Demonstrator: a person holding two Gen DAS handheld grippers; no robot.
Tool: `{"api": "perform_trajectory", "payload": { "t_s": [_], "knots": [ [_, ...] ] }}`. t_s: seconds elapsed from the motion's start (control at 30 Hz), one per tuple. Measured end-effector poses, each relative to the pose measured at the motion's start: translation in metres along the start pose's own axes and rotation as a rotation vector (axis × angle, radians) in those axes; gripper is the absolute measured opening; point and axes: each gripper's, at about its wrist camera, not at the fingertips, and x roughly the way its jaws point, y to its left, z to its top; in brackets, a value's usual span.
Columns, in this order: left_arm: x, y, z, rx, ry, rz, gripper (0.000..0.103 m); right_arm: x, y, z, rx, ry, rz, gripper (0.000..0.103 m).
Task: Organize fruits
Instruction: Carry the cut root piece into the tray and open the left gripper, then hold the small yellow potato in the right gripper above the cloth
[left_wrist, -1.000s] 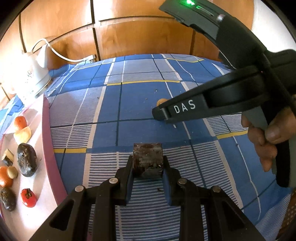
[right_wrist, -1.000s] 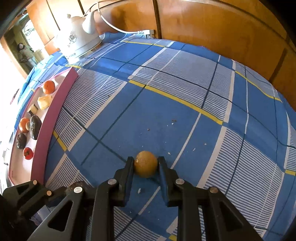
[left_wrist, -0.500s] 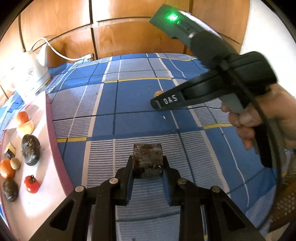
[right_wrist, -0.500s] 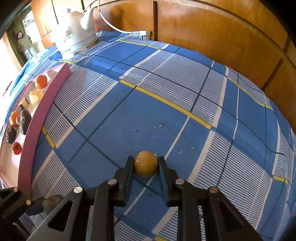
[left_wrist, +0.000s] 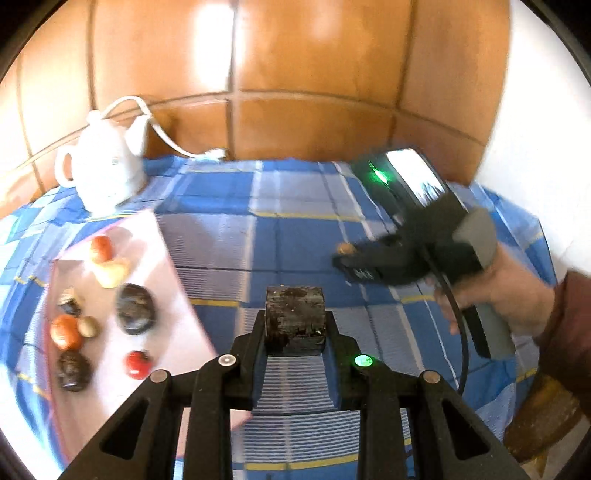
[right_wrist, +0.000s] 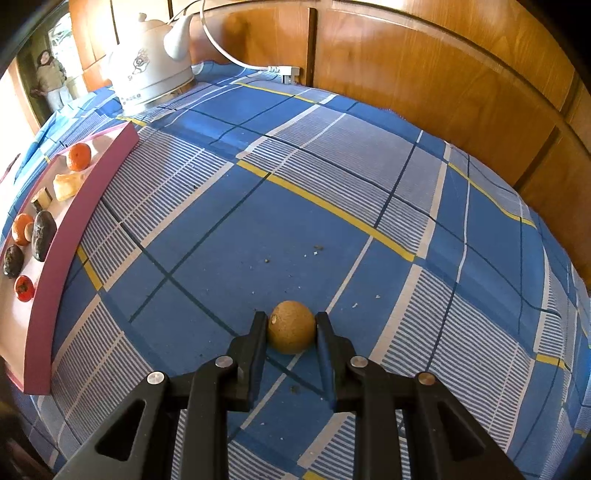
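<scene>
My left gripper (left_wrist: 295, 325) is shut on a dark brown chunky piece of fruit (left_wrist: 294, 314), held up above the blue checked cloth. The pink tray (left_wrist: 177, 280) lies left of it, with several fruits on it: a red one (left_wrist: 138, 363), an orange one (left_wrist: 65, 331), dark ones (left_wrist: 135, 308). My right gripper (right_wrist: 291, 330) is shut on a small round tan fruit (right_wrist: 291, 326) that sits low over the cloth. In the left wrist view the right gripper (left_wrist: 345, 258) shows at the right, blurred, in a person's hand (left_wrist: 509, 295).
A white electric kettle (right_wrist: 151, 70) with its cord stands at the back left of the blue checked cloth (right_wrist: 332, 177). Wooden panels (right_wrist: 424, 74) wall the far side. The pink tray's rim (right_wrist: 70, 236) runs along the left in the right wrist view. Crumbs dot the cloth.
My left gripper has risen and swung left with the dark piece, so the tray and kettle now show closer to the middle. The right gripper has stayed on the tan fruit.
</scene>
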Motion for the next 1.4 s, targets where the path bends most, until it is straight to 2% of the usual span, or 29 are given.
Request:
{"api": "perform_trajectory", "payload": {
  "t_s": [0.2,0.33,0.47,0.63,0.73,0.83,0.93,1.0,1.07,1.23,1.4],
  "knots": [
    [-0.025,0.072,-0.002,-0.192,-0.013,0.119,0.027,-0.001,0.0,-0.001,0.0,-0.002,-0.006,0.025],
    [-0.035,0.134,-0.023,-0.381,0.013,0.224,0.027,0.0,0.001,-0.001,-0.005,-0.005,-0.009,0.025],
    [-0.041,0.166,-0.049,-0.504,0.042,0.266,0.027,0.0,0.001,-0.001,-0.008,-0.004,-0.01,0.025],
    [-0.033,0.16,-0.065,-0.499,0.082,0.246,0.027,0.0,0.001,-0.001,-0.008,-0.004,-0.01,0.025],
    [-0.025,0.153,-0.057,-0.463,0.081,0.242,0.027,0.0,0.001,-0.001,-0.005,-0.003,-0.007,0.025],
    [-0.011,0.159,-0.048,-0.487,0.083,0.24,0.027,0.0,0.001,-0.001,-0.007,-0.003,-0.008,0.025],
    [0.003,0.165,-0.037,-0.466,0.081,0.27,0.027,0.0,0.001,0.0,-0.009,-0.002,-0.009,0.025],
    [0.012,0.17,-0.033,-0.464,0.079,0.282,0.031,0.0,0.001,0.0,-0.009,-0.002,-0.01,0.025],
    [0.018,0.169,-0.029,-0.431,0.071,0.283,0.046,0.0,0.001,0.0,-0.008,-0.002,-0.009,0.025],
    [0.019,0.161,-0.034,-0.4,0.078,0.309,0.046,0.001,0.002,0.0,-0.014,-0.002,-0.013,0.025],
    [0.008,0.153,-0.035,-0.379,0.06,0.37,0.046,0.0,0.002,0.0,-0.015,-0.003,-0.013,0.025]
  ]
}}
